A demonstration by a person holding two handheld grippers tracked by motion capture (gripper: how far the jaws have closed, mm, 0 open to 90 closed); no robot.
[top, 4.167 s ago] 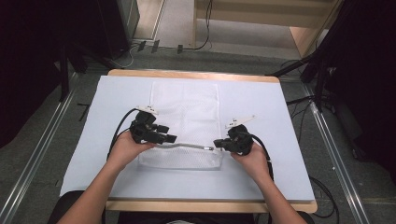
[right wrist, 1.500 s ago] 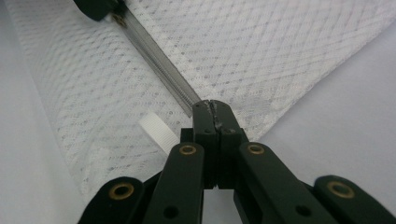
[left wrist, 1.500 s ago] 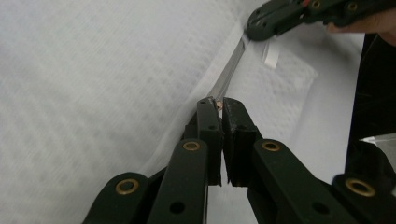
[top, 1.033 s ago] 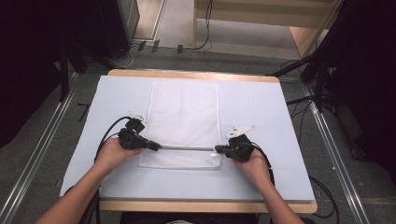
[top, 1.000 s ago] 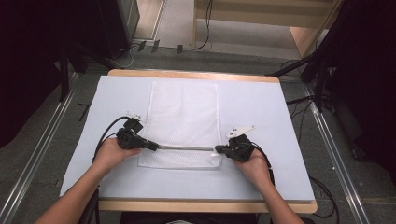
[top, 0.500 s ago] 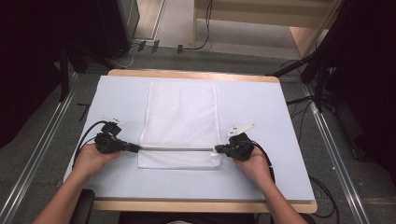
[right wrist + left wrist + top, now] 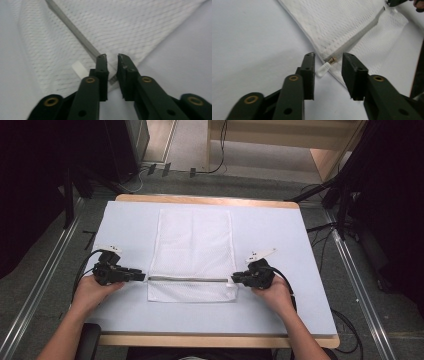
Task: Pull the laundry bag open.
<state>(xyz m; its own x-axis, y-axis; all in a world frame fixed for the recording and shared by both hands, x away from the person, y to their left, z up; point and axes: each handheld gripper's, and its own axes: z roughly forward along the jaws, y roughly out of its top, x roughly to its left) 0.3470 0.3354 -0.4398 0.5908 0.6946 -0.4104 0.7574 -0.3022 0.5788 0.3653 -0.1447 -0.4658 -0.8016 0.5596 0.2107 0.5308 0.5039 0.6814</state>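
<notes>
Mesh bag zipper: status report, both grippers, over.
Left gripper fingers just opened, clear zipper pull lies loose between them. Right gripper fingers just parted, straddling zipper end of mesh bag. Nothing in the way.

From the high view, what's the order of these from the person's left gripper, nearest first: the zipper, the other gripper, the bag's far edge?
From the left gripper:
1. Zipper: its end sits just off the jaws, running rightward.
2. Right gripper: at the zipper's opposite end.
3. Far edge of the mesh bag: up near the table's back.
</notes>
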